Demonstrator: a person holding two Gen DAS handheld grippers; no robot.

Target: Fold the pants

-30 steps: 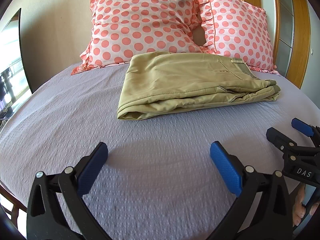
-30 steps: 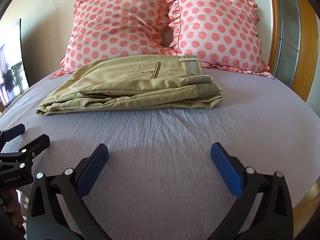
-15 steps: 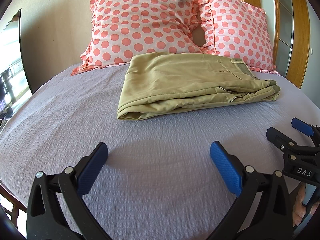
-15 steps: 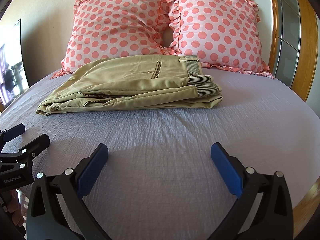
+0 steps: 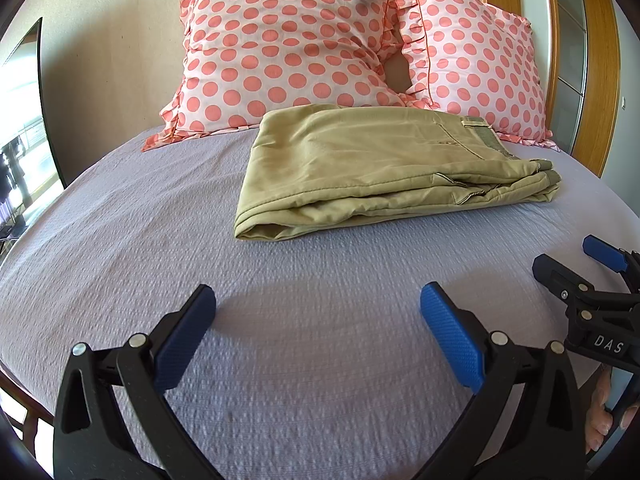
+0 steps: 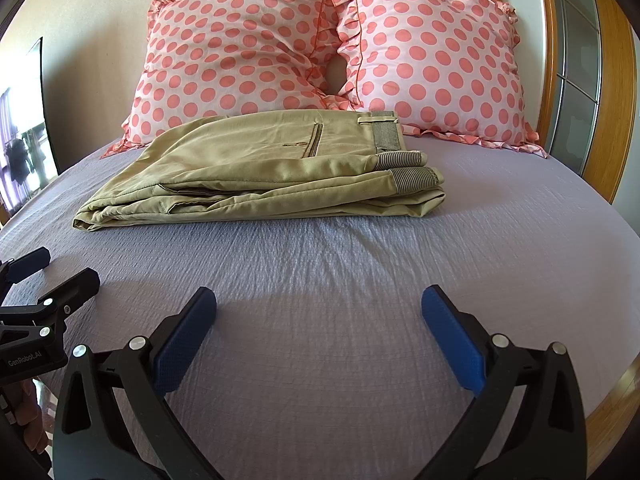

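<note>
Khaki pants [image 5: 384,168] lie folded in a flat stack on the lilac bed sheet [image 5: 300,360], just in front of the pillows; they also show in the right wrist view [image 6: 264,172], with the ribbed waistband at the right end. My left gripper [image 5: 316,320] is open and empty, hovering over the sheet well short of the pants. My right gripper [image 6: 320,320] is open and empty too, also short of the pants. Each gripper shows at the edge of the other's view: the right one in the left wrist view [image 5: 576,260], the left one in the right wrist view [image 6: 48,272].
Two pink polka-dot pillows [image 5: 288,48] [image 6: 432,60] lean on the wall behind the pants. A wooden frame [image 6: 612,100] runs along the right side of the bed. A dark screen [image 5: 24,120] stands at the left. The bed's near edge is just below the grippers.
</note>
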